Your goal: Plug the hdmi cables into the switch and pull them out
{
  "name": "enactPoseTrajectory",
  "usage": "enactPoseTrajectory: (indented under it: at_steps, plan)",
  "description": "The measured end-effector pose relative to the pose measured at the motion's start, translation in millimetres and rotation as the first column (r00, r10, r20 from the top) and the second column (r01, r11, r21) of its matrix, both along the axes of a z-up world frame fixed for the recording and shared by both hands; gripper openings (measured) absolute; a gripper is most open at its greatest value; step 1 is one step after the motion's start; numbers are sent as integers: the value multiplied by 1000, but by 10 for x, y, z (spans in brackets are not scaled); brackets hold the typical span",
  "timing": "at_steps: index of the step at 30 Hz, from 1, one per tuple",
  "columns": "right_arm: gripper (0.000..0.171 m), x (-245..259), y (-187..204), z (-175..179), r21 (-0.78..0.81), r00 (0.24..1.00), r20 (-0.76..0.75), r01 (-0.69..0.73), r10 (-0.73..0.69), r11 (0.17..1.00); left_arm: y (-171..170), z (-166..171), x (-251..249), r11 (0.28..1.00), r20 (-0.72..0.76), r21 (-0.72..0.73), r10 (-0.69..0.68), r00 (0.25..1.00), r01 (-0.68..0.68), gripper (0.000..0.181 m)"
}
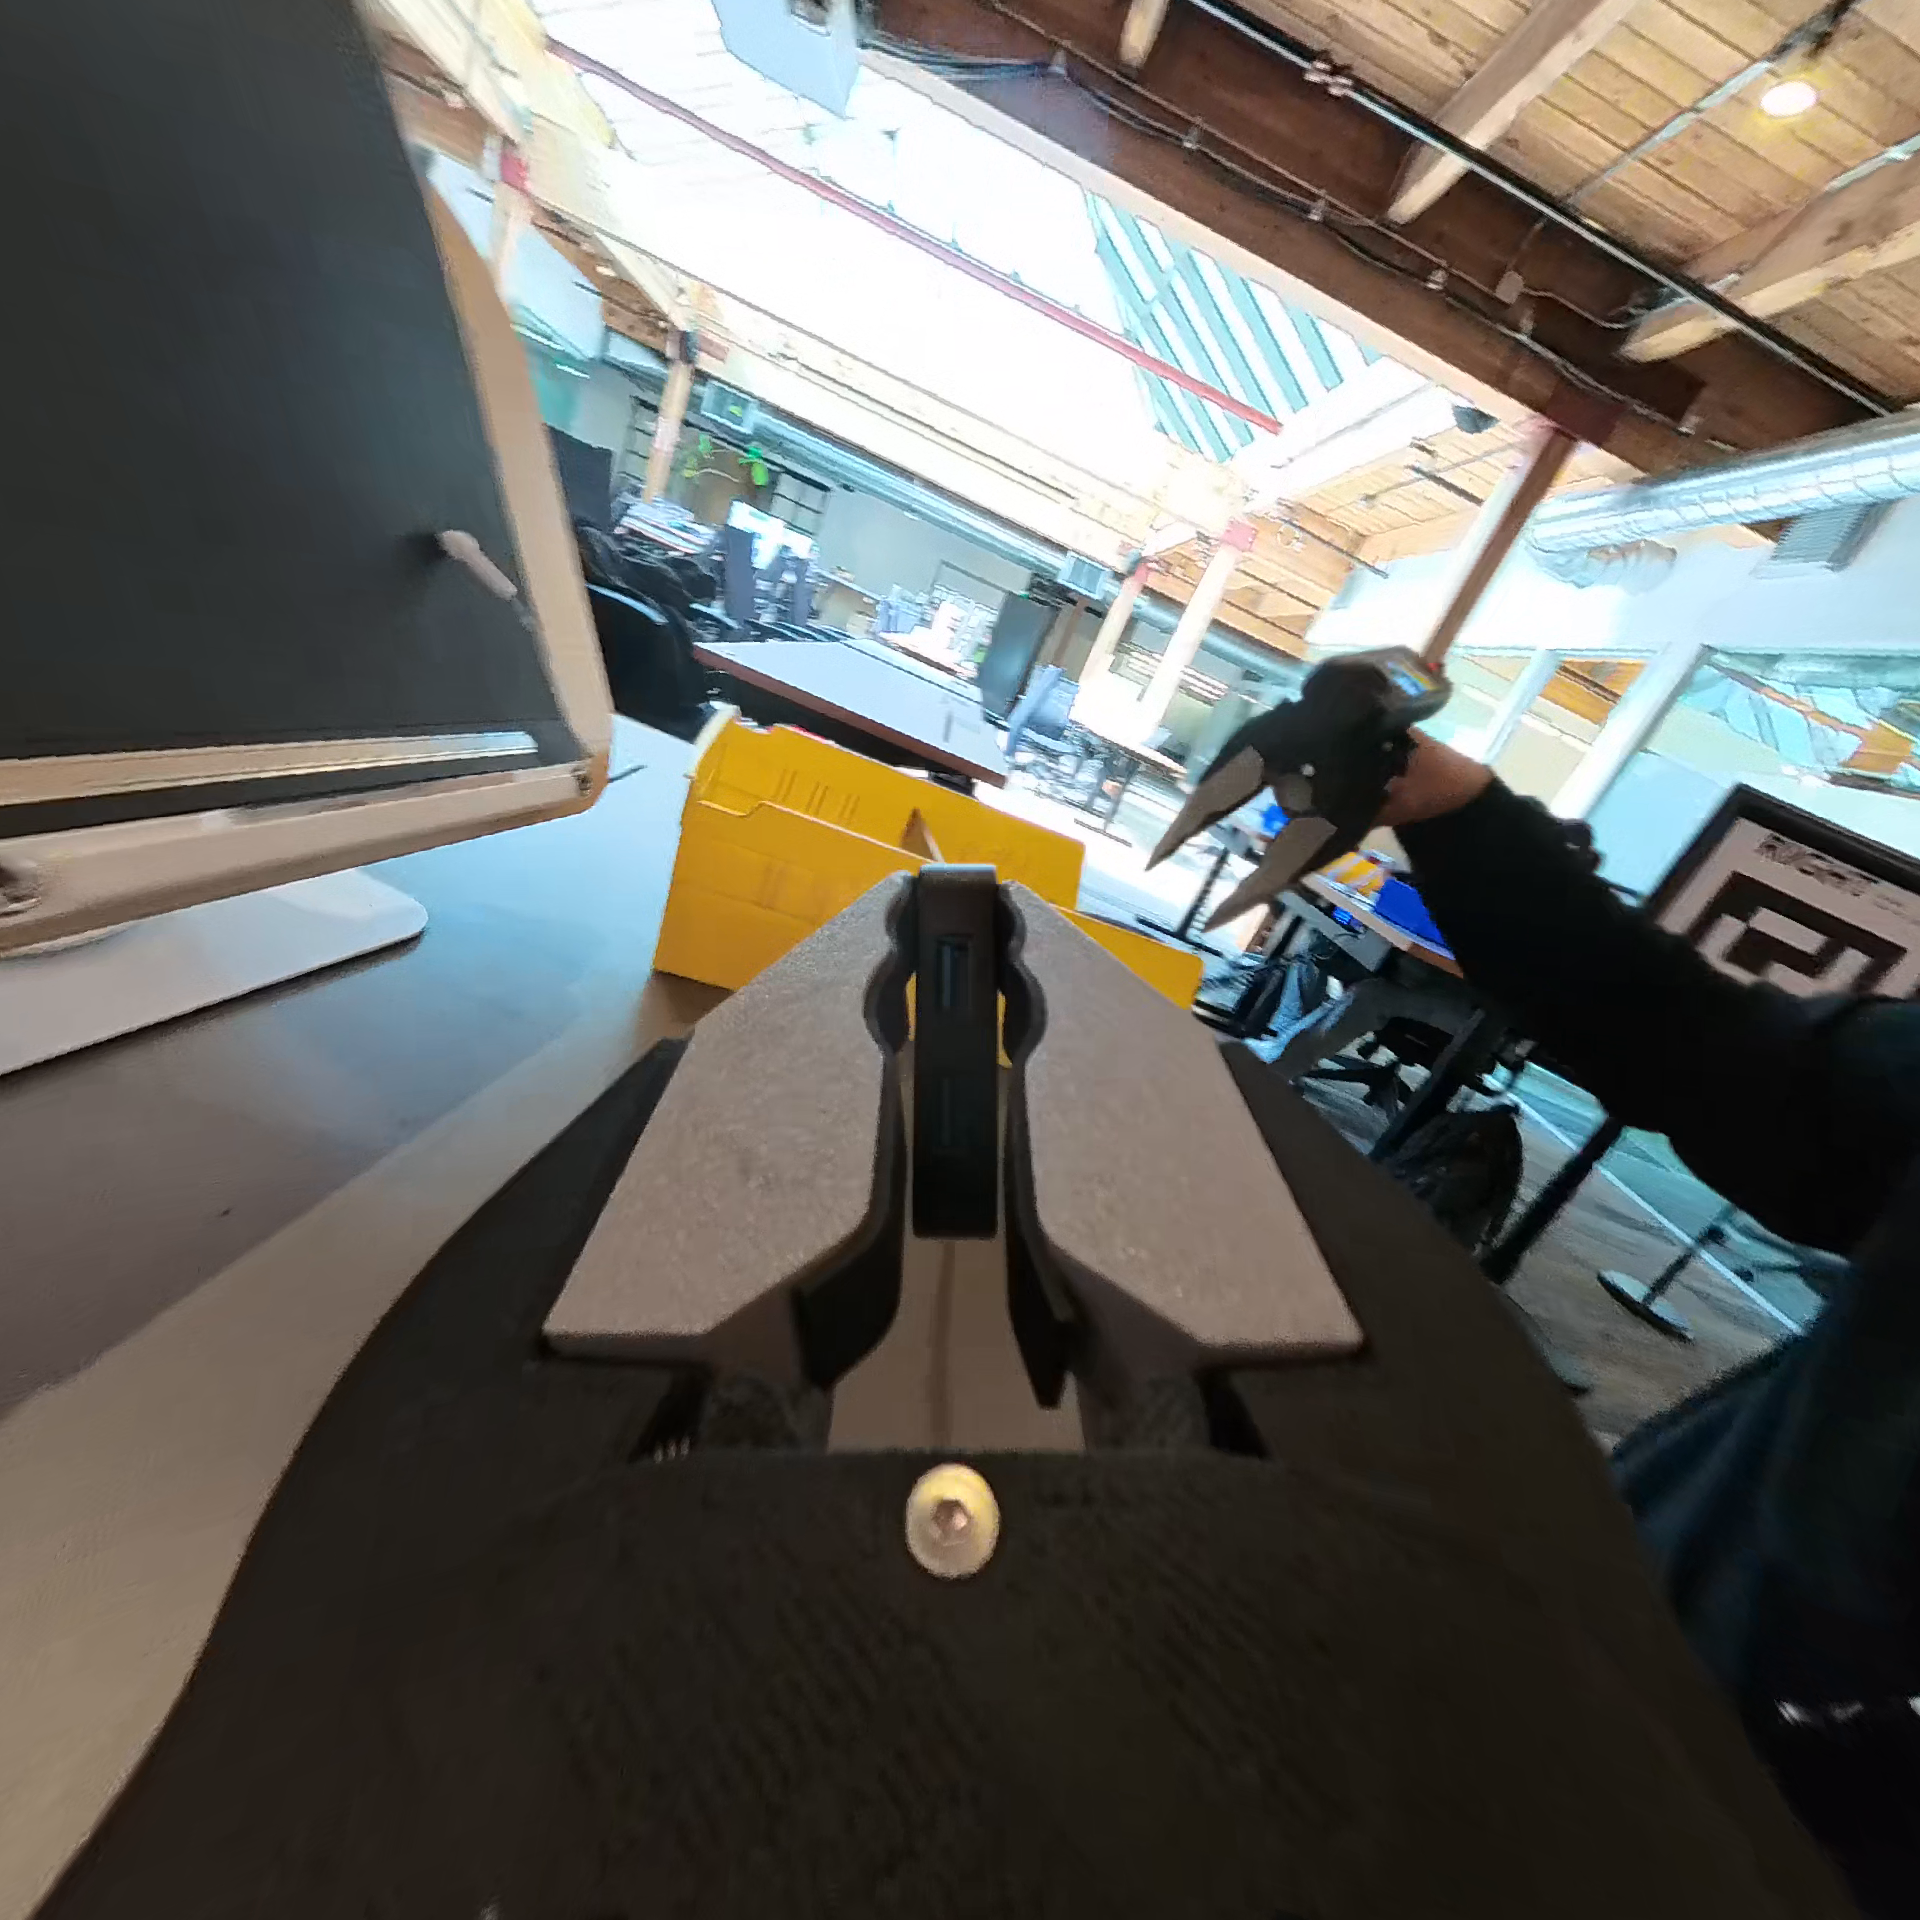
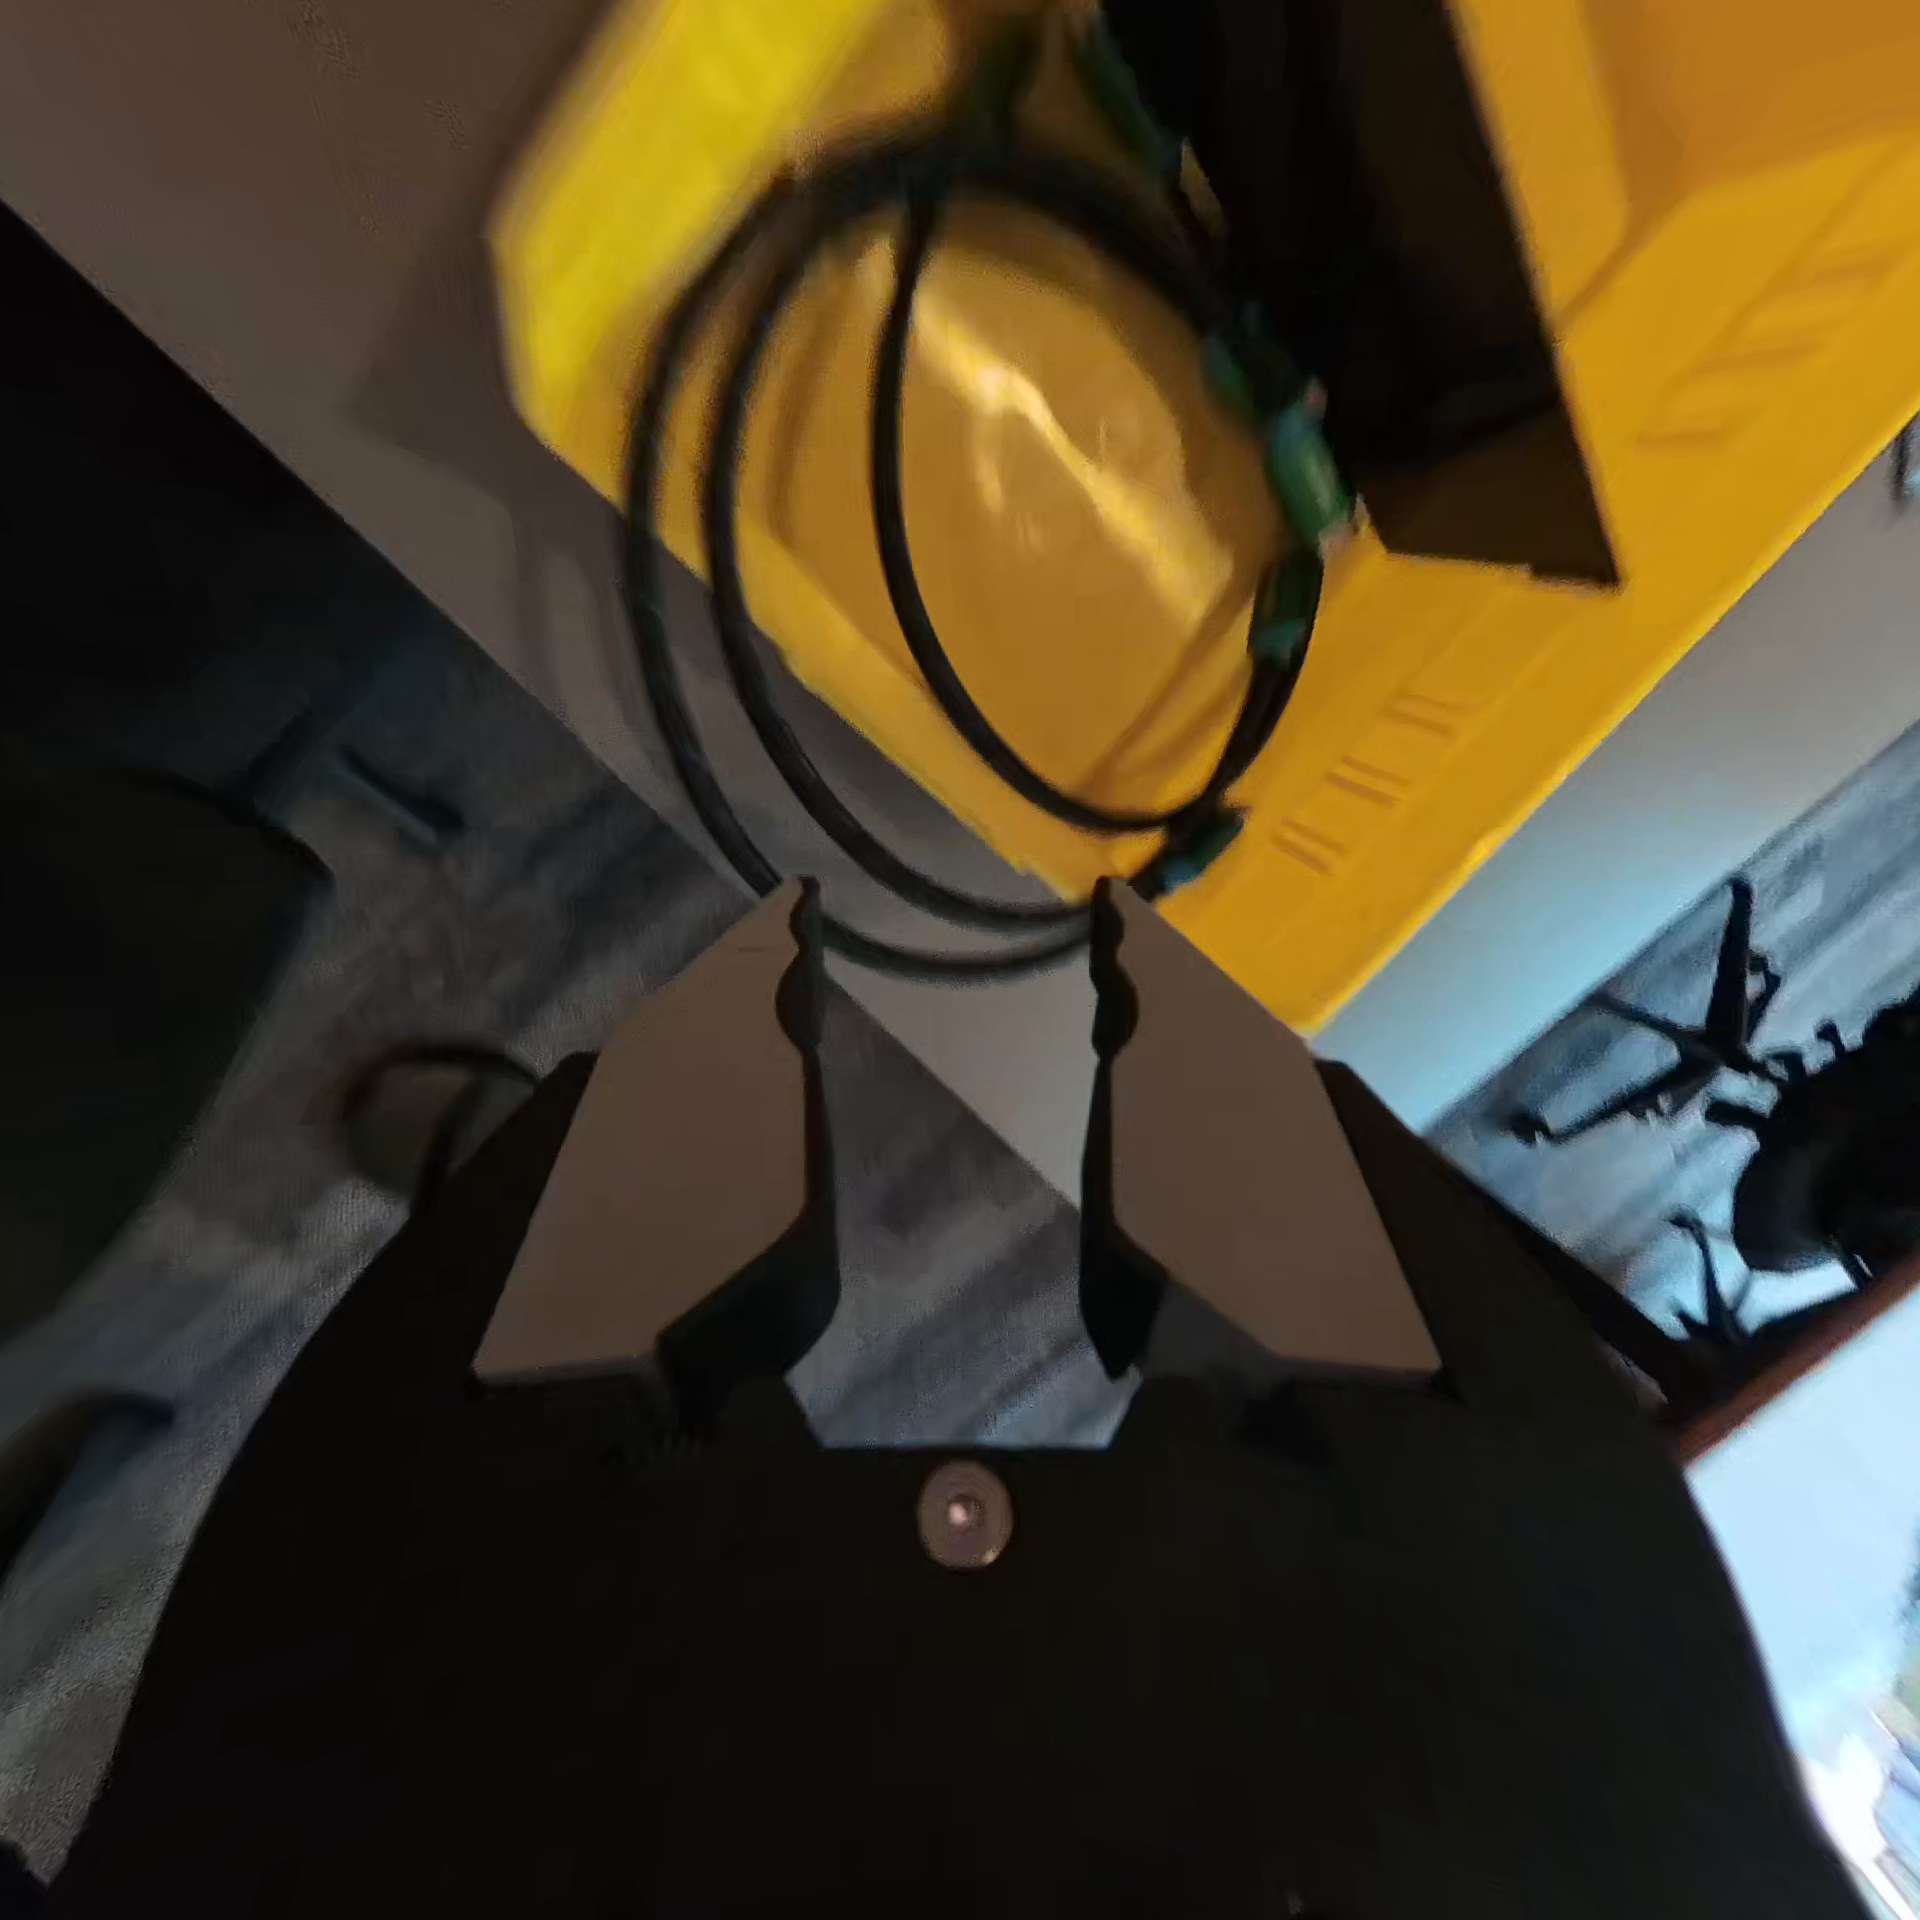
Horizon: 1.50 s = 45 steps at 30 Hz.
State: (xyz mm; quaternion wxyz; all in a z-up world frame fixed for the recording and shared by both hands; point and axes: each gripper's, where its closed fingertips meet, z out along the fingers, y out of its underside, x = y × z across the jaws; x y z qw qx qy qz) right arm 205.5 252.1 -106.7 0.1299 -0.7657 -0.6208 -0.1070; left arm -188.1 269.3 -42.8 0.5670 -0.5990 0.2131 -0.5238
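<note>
Your left gripper (image 1: 956, 894) is pinching the HDMI switch (image 1: 954, 1049), a slim black box standing on edge between the grey fingers (image 1: 769, 1122), its port slots facing the cam. The box fills the gap from the tips back toward the palm. Just past the tips sits a yellow bin (image 1: 831, 873) on the dark table (image 1: 312, 1091). Up and to the left of the tongs is a monitor (image 1: 260, 416) w/ a dark screen on a silver stand, tilted in the frame. Off to the right and well apart, your right gripper (image 1: 1226, 862) hangs in the air, fingers spread, nothing between them; the hand (image 1: 1444, 769) and dark sleeve (image 1: 1621, 966) run back to the frame edge.

Right wrist cam is blurred. The right gripper (image 2: 954, 904) shows its jaws apart, empty. Straight ahead of the tips lie the HDMI cables (image 2: 790, 644), black, coiled in loops w/ green connector ends (image 2: 1309, 488). The coil sits mostly in a yellow bin (image 2: 1455, 748); its near loop hangs over the bin edge and passes just beyond the fingertips, not touching as far as you can tell. Pale table surface (image 2: 312, 208) is up-left of the bin, grey floor (image 2: 416, 935) to the left of the fingers.
</note>
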Motion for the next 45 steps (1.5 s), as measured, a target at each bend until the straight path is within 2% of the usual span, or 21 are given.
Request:
enactPoseTrajectory:
  at_steps: [2,4,7,10,13,14,15,16,17,20,23,25,29,31,34,37,40,42,44,45]
  plan:
    - [52,-400,-94,134,56,985,-164,-38,47,998,-136,63,117,995,6,42,-90,996,89,11]
    - [47,-919,-153,322,133,933,-336,-89,129,987,-353,153,258,971,-3,123,-204,979,203,10]
    - [54,-1767,-515,433,39,806,-562,-202,188,979,-681,279,442,909,-39,272,-318,947,316,11]
    - [58,-2462,-616,434,39,716,-670,-231,197,972,-885,321,586,856,-71,365,-367,928,367,11]
    - [60,-2958,-649,316,0,656,-732,-268,182,963,-981,286,700,828,-115,394,-387,915,400,11]
    - [54,-3077,-664,281,-25,638,-751,-284,169,959,-1002,263,735,823,-129,386,-400,908,417,11]
    - [41,-3169,-686,253,-48,621,-767,-305,161,951,-1002,234,769,824,-143,371,-405,903,428,11]
    - [19,-3237,-732,232,-71,605,-780,-340,160,938,-962,199,797,837,-156,352,-390,907,420,11]
    - [12,-3279,-752,226,-81,593,-790,-356,157,931,-906,161,815,852,-169,328,-372,913,408,11]
    - [11,-3272,-691,222,-65,582,-798,-344,158,937,-840,129,837,872,-164,279,-370,915,402,11]
    - [11,-3093,-560,231,-82,635,-761,-298,134,951,-685,36,879,914,-199,217,-303,932,343,15]
    - [11,-2865,-309,360,-15,685,-714,-223,146,975,-505,6,815,950,-195,187,-212,958,249,27]
    - [10,-2309,415,934,184,727,-672,-19,140,983,-230,24,554,987,-84,95,-119,989,127,8]
    - [11,-2022,785,1048,266,808,-573,22,139,964,-139,12,464,994,-52,71,-74,996,78,0]
    - [11,-1630,1281,862,280,949,-308,17,73,960,-68,-31,416,998,-43,35,-49,998,51,0]
    - [15,-1454,1708,586,253,990,-140,64,-29,965,-43,-104,440,999,-80,13,-48,996,49,2]
    - [23,-1470,1817,316,163,995,-54,97,-89,982,-28,-158,425,999,-125,16,-29,992,31,2]
    - [21,-1450,1905,345,237,995,9,96,-100,967,-25,-124,385,999,-100,17,-26,995,28,2]
    - [20,-1540,1903,471,299,994,-22,107,-105,948,-14,-82,345,1000,-59,9,-26,998,27,2]
    - [19,-1675,1822,527,280,991,-94,122,-100,952,0,-78,329,1000,-49,4,-22,999,22,1]
